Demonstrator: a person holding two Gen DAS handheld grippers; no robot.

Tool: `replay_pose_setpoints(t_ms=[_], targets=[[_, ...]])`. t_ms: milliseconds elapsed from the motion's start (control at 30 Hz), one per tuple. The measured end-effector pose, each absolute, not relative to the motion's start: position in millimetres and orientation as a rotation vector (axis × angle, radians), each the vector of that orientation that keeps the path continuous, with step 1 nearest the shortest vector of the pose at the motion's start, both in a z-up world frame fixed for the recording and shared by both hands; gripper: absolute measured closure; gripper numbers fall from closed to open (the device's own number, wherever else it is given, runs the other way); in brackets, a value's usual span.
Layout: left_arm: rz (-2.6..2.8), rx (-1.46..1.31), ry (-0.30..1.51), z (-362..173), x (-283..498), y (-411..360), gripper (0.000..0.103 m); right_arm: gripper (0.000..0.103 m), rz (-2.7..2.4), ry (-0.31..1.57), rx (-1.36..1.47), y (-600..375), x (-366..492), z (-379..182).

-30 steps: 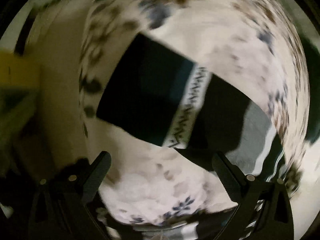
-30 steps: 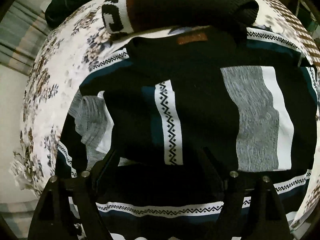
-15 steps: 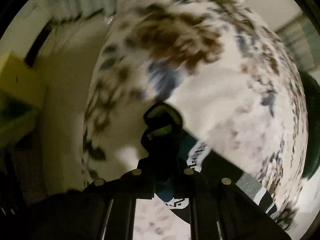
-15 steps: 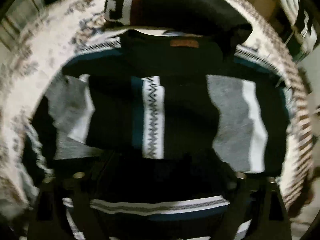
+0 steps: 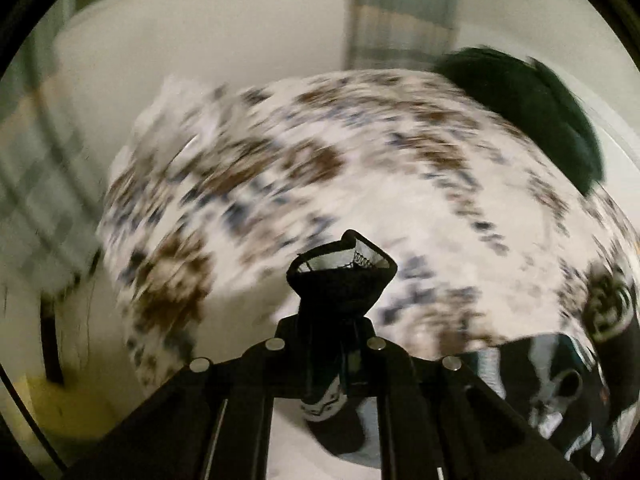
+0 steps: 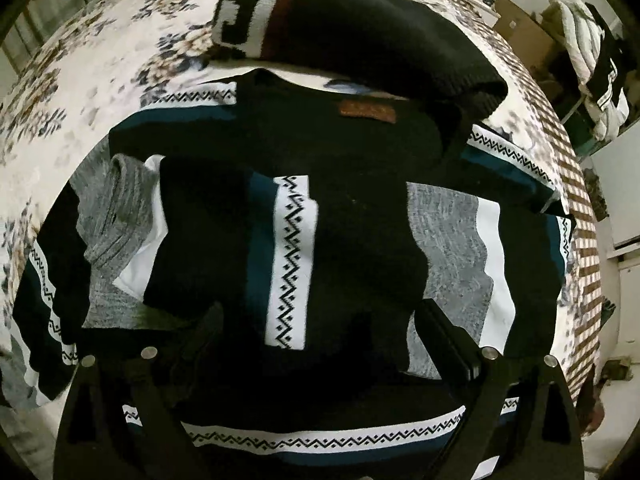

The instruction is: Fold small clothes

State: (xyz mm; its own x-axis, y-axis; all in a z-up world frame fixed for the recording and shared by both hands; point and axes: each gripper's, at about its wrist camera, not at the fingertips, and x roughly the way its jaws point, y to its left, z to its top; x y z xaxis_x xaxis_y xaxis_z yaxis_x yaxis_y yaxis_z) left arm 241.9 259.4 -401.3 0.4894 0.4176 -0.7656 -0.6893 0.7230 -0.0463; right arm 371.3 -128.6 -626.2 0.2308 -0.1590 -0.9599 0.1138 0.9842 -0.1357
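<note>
Right wrist view shows the striped sweater flat on the floral bedspread, its stripes running away from me, just ahead of my right gripper, whose fingers stand wide. Left wrist view shows what it hides: my left gripper pinches a sweater edge, lifted.

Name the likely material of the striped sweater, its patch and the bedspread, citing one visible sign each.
Sweater: probably knitted yarn, with woven-in zigzag bands and marled grey.
Patch: looks like leather or imitation, tan and matte.
Bedspread: seemingly thin printed cloth, floral and smooth.
</note>
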Motion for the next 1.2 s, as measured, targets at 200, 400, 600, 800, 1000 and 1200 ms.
replay_pose_setpoints(t_ms=[200,400,600,800,1000,1200], targets=[[0.452,-0.224,0.799,-372.5,305.2,162.4,0.096,0.005,-0.211,1.316,0.053,-173.1,370.5,-621.9],[0.202,-0.134,0.824,-365.3,357.1,38.5,0.096,0.005,-0.316,1.319,0.236,-274.3,351.0,-620.6],[-0.015,-0.049,0.892,-387.5,387.9,-99.3,0.096,0.005,-0.419,1.311,0.456,-379.1,312.6,-625.2],[-0.201,0.067,0.983,-429.2,380.0,-219.1,0.096,0.005,-0.553,1.299,0.555,-460.4,261.2,-625.8],[-0.331,0.154,1.026,-455.1,355.5,-286.1,0.096,0.005,-0.616,1.303,0.583,-504.0,228.4,-625.7],[-0.368,0.13,1.091,-458.6,349.0,-278.8,0.075,0.005,-0.574,1.269,0.645,-514.6,218.0,-614.2]])
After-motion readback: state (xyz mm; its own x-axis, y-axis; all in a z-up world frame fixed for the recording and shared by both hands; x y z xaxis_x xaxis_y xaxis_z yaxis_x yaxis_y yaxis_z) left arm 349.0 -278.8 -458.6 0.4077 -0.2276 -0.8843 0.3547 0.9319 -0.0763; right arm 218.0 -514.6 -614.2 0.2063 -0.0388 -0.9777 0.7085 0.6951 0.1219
